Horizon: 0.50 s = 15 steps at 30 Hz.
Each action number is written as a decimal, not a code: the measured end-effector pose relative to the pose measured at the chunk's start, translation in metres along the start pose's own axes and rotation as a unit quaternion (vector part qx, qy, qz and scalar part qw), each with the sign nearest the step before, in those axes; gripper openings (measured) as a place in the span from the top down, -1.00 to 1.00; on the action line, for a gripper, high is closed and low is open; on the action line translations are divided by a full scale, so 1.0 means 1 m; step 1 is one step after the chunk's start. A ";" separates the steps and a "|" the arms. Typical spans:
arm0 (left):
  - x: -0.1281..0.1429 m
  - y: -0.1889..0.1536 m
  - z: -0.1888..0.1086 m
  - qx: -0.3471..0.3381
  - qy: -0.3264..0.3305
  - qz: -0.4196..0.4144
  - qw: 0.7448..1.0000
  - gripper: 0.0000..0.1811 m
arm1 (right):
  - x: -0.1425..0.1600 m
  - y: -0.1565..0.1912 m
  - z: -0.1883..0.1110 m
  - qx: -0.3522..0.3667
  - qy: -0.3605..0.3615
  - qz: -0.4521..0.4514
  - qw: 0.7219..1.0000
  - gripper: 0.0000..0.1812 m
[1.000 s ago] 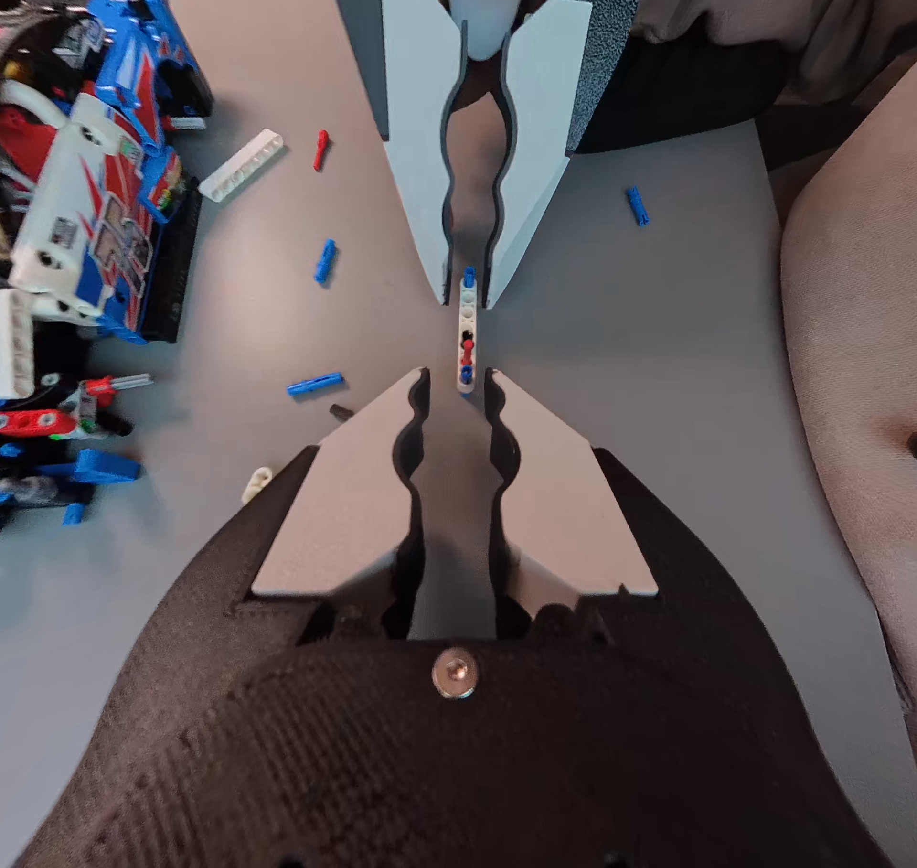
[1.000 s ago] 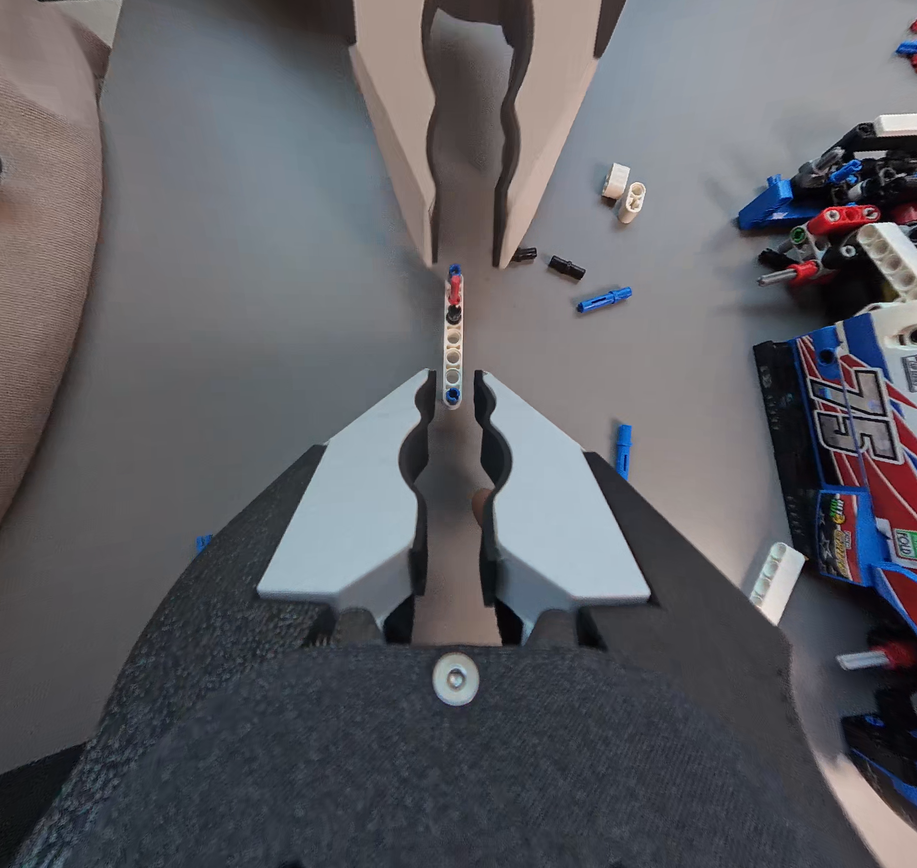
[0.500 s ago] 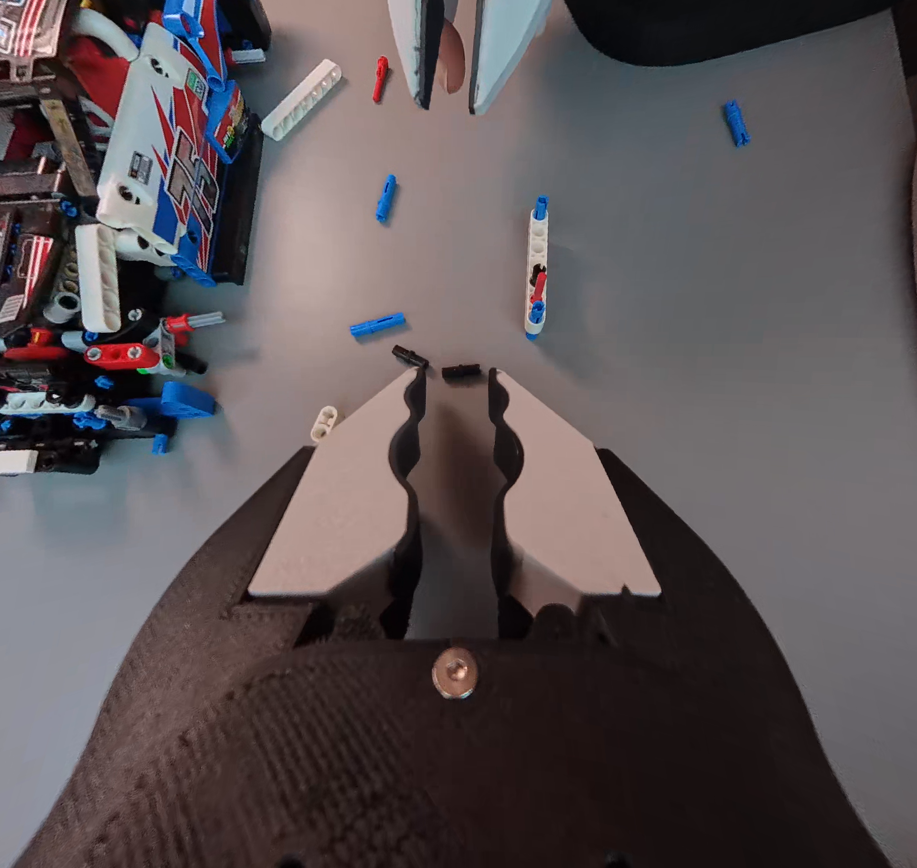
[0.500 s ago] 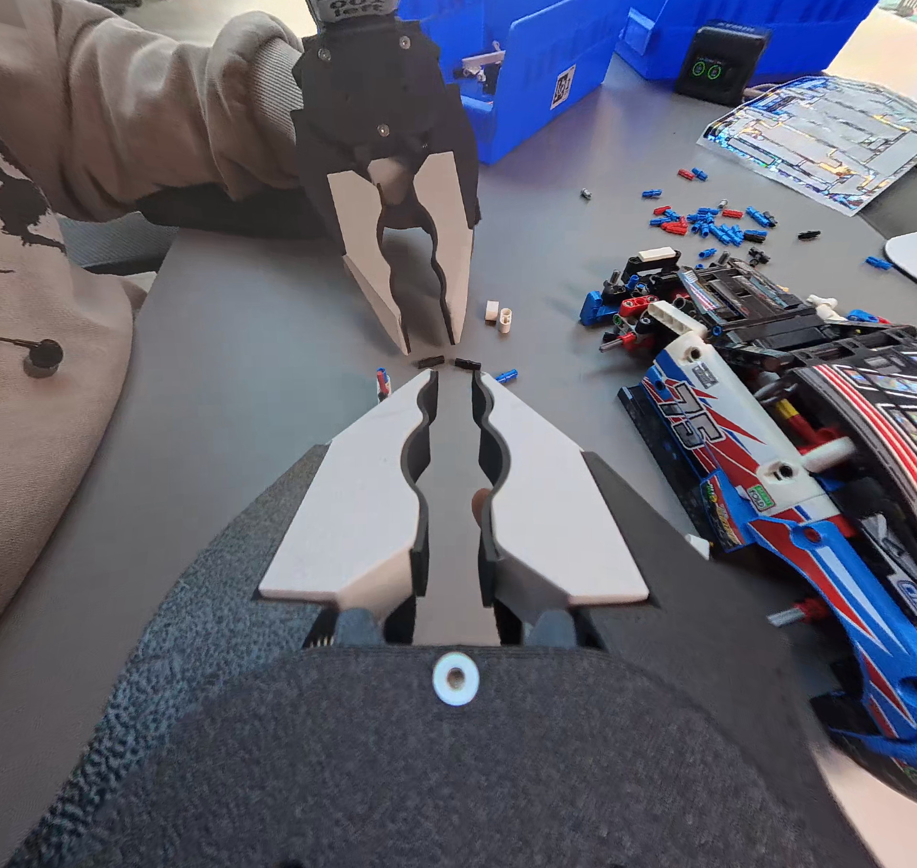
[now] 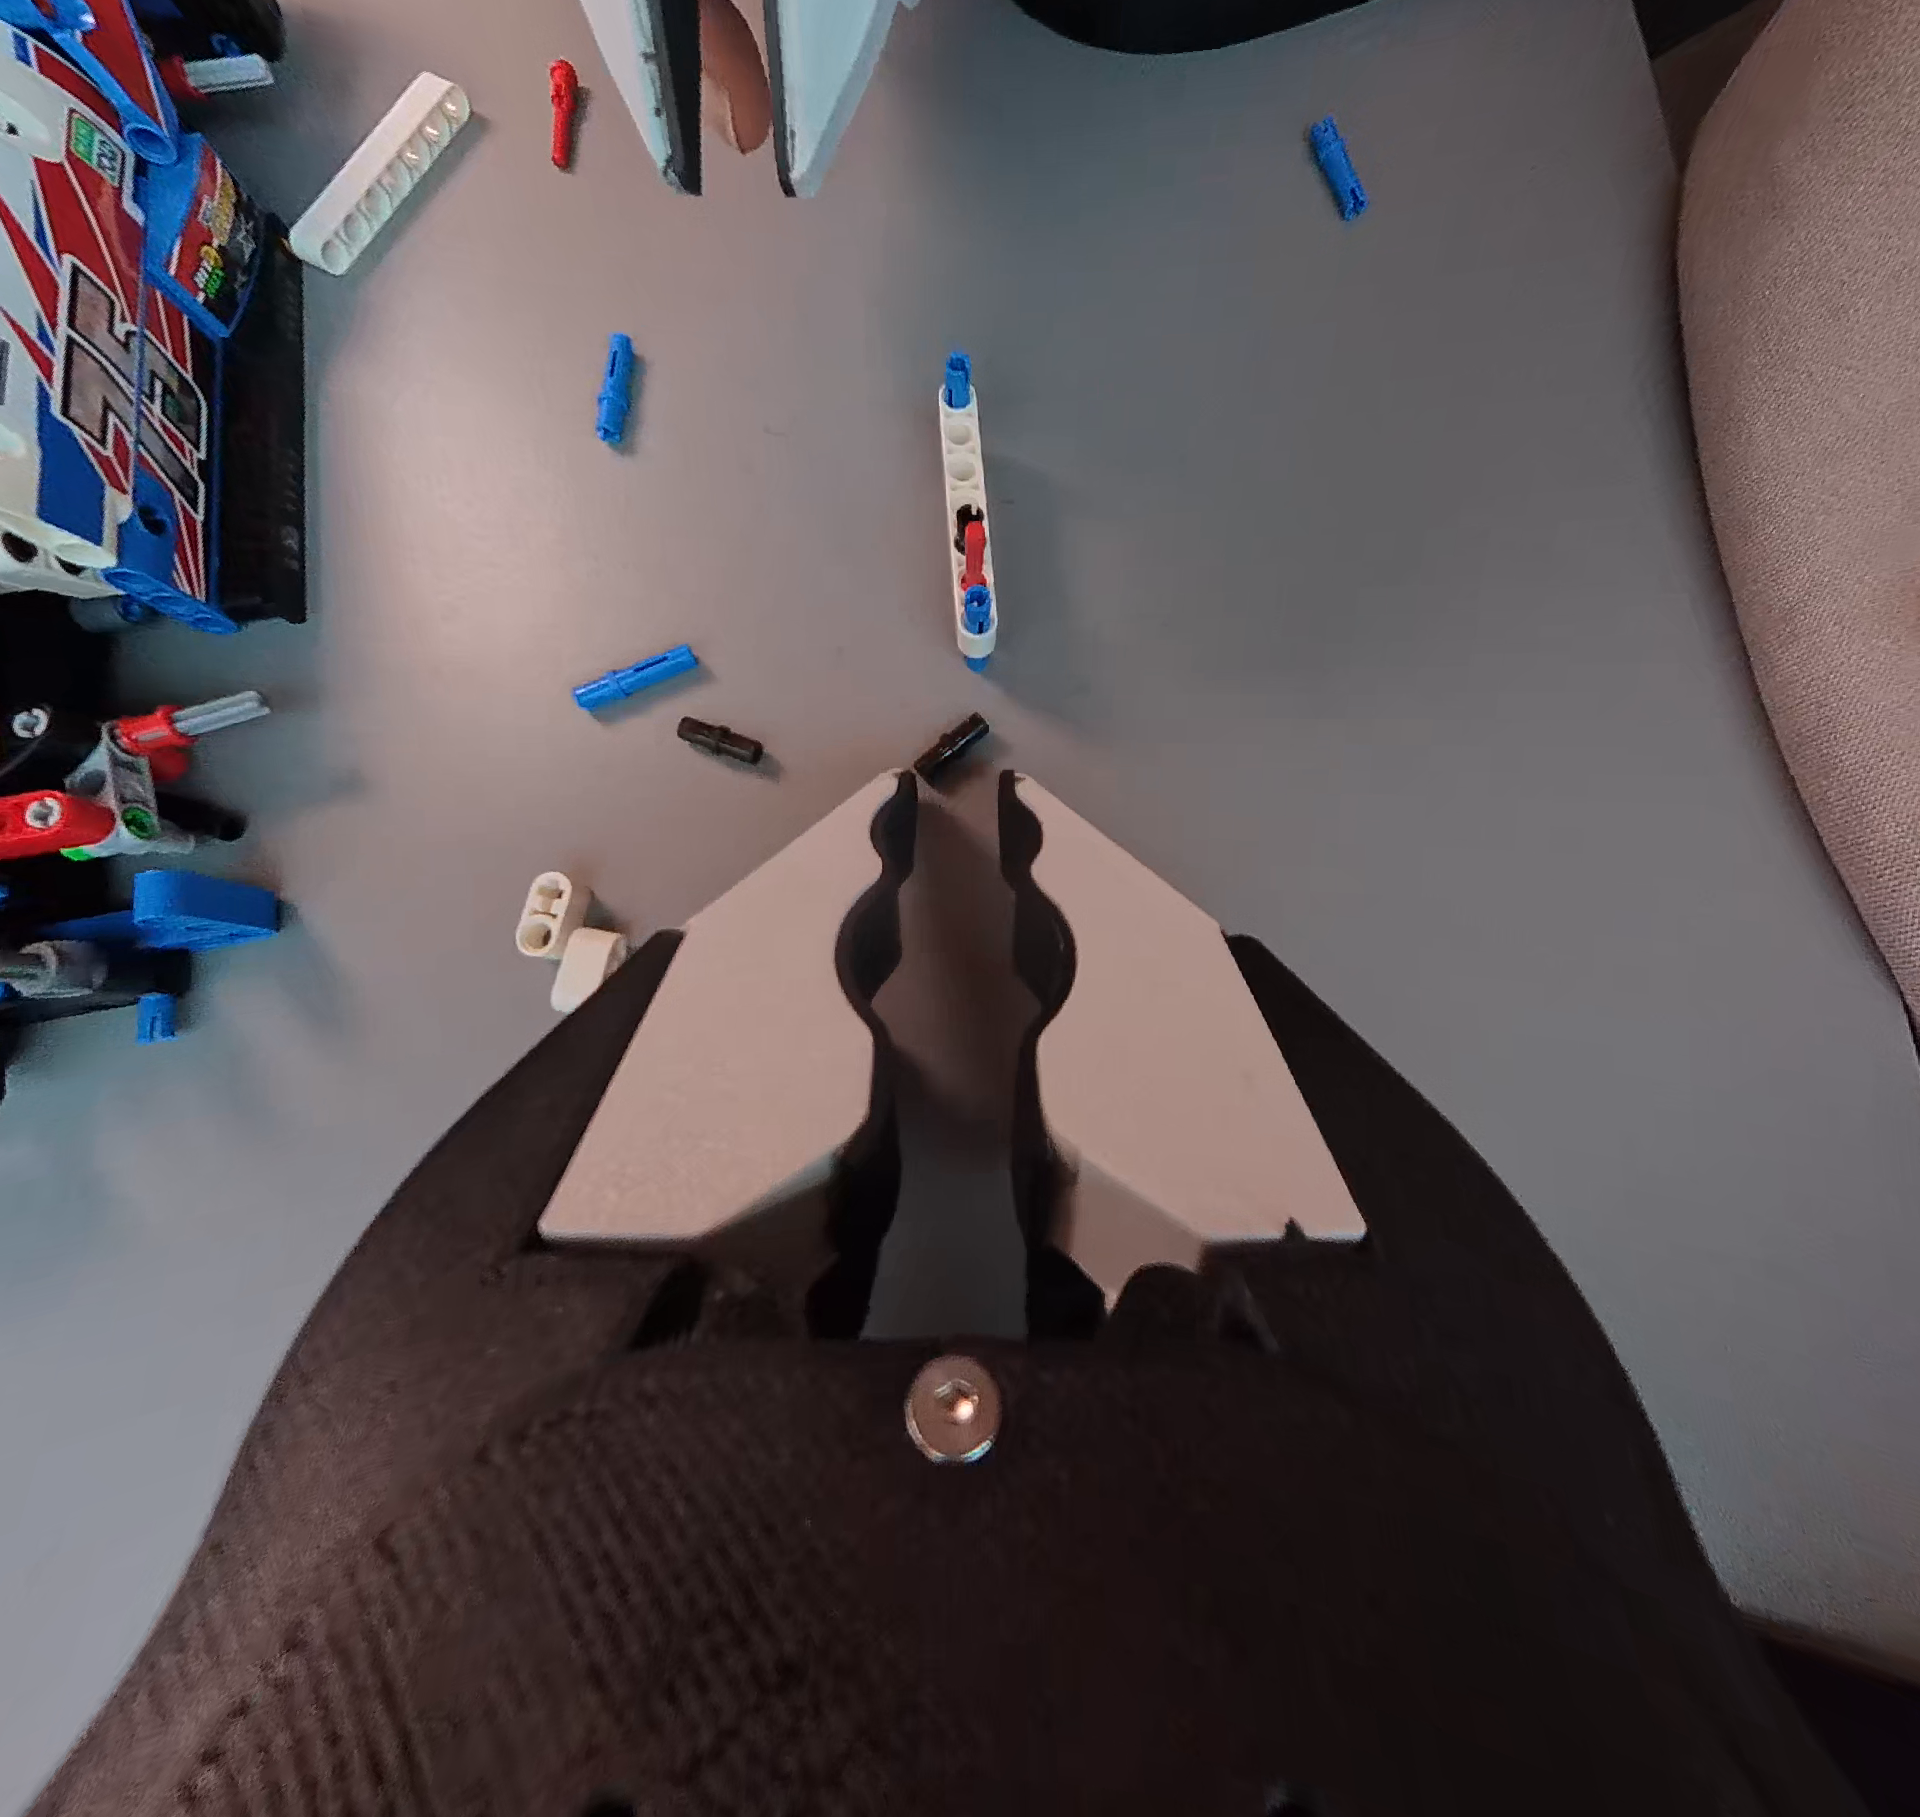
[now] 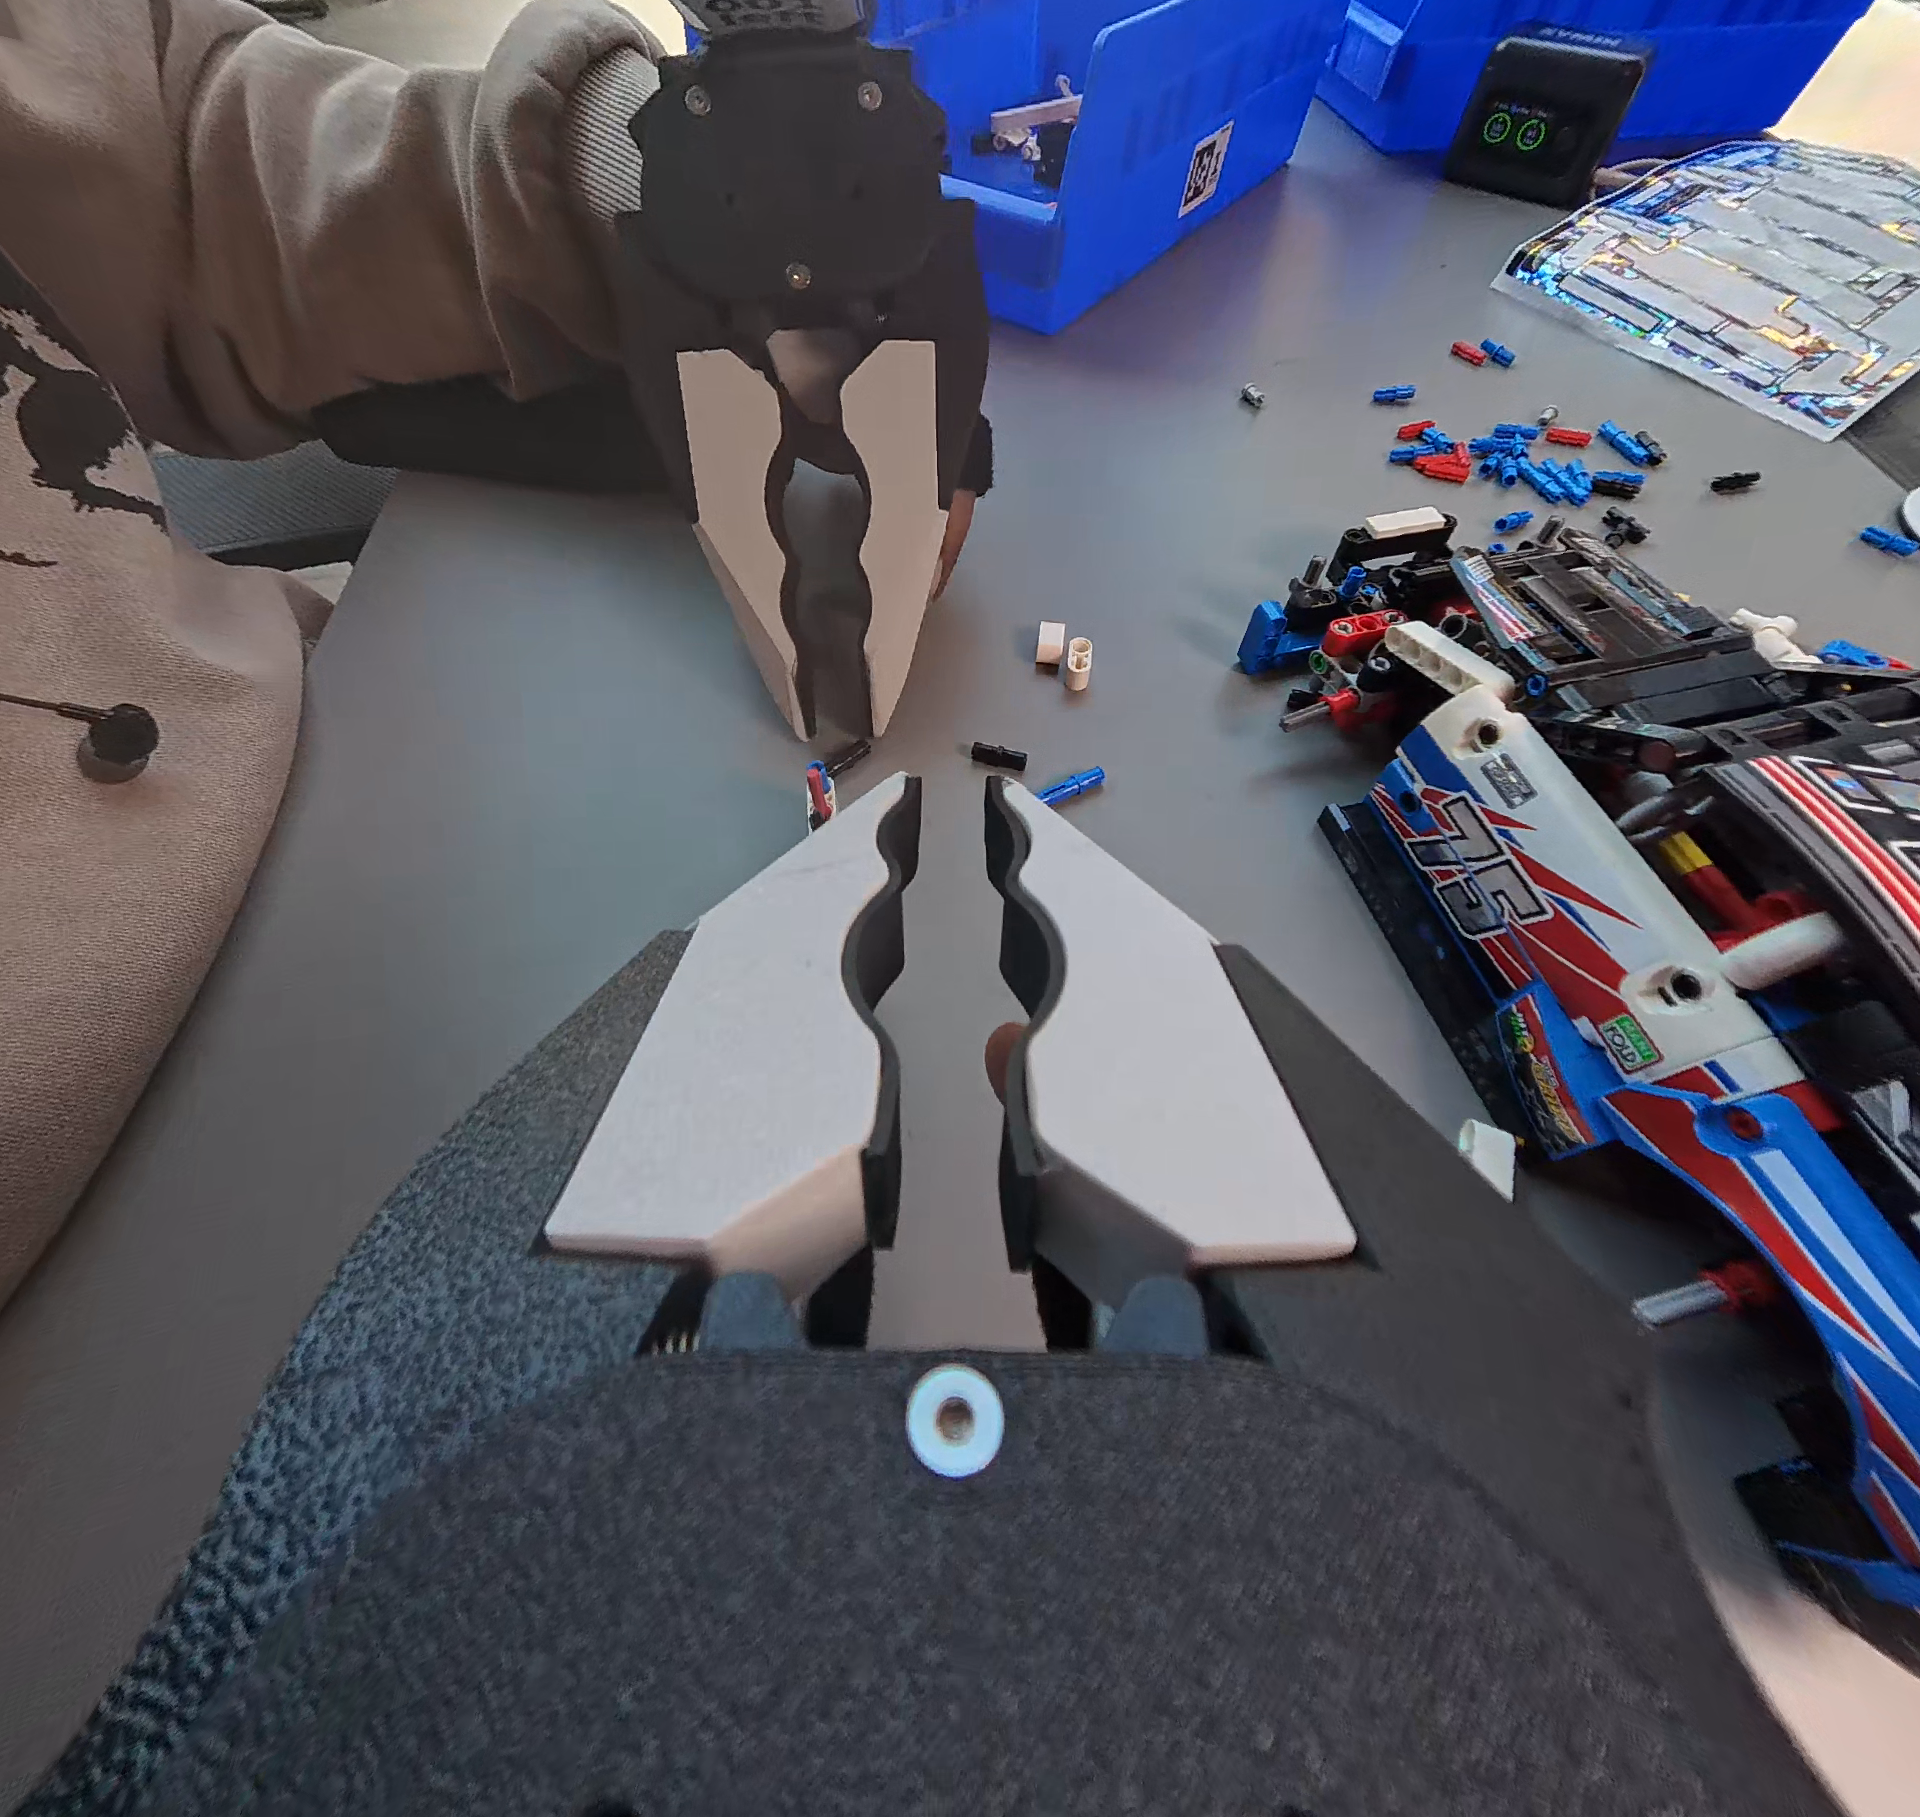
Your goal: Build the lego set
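Observation:
A white beam [image 5: 964, 479] with blue and red pins in it lies flat on the grey table [image 5: 1299, 624]. My left gripper [image 5: 956, 780] is open and empty, pointing down at the table. A short black pin [image 5: 951, 737] lies just ahead of its tips, loose. In the right wrist view the left gripper [image 6: 836, 728] stands over that pin [image 6: 847, 754]. My right gripper [image 6: 953, 782] is open and empty, raised and drawn back; it shows at the top of the left wrist view [image 5: 738, 190]. The beam's end [image 6: 819, 796] peeks out beside its left finger.
The blue, white and red Lego car [image 6: 1558, 884] lies to the right of the right gripper and at the left in the left wrist view [image 5: 104, 365]. Loose parts: a black pin [image 5: 719, 739], blue pins [image 5: 634, 678], a white beam [image 5: 379, 172], white connectors [image 5: 551, 913]. Blue bins [image 6: 1091, 105] stand behind. Some 9 cm of space lies between my two pairs of fingers.
One second ago both grippers were at the ends of the white beam. Both have drawn back and it lies free. The left gripper has since shifted so a black pin lies at its tips.

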State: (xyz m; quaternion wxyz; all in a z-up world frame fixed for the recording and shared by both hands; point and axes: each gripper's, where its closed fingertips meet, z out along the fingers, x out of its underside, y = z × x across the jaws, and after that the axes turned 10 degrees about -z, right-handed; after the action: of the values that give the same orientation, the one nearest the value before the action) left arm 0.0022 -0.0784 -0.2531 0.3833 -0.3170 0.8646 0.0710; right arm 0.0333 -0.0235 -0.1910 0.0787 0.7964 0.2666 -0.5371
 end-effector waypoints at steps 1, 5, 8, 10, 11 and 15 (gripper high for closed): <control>-0.001 0.001 0.001 -0.002 0.000 0.000 1.000 0.85 | 0.001 0.000 0.000 -0.001 0.001 0.000 1.000 0.89; -0.005 0.002 0.005 -0.003 -0.003 0.015 1.000 0.81 | 0.003 0.004 0.004 -0.011 0.005 0.001 1.000 0.89; -0.005 -0.001 0.006 0.013 0.002 0.014 1.000 0.89 | 0.004 0.007 0.006 -0.016 0.007 0.002 1.000 0.89; -0.003 -0.003 0.005 0.014 0.009 0.018 1.000 0.97 | 0.003 0.007 0.006 -0.016 0.006 0.001 1.000 0.89; -0.003 -0.002 0.005 0.009 0.011 0.019 1.000 0.97 | 0.002 0.008 0.007 -0.014 0.002 -0.002 1.000 0.89; -0.028 0.005 -0.015 0.003 -0.086 -0.023 0.996 0.97 | -0.011 0.012 0.007 0.001 -0.023 -0.050 0.998 0.89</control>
State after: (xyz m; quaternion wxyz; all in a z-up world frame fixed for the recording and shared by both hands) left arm 0.0046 -0.0664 -0.2235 0.4590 -0.3287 0.8208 0.0870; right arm 0.0307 -0.0403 -0.1855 0.0575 0.7696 0.3037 -0.5587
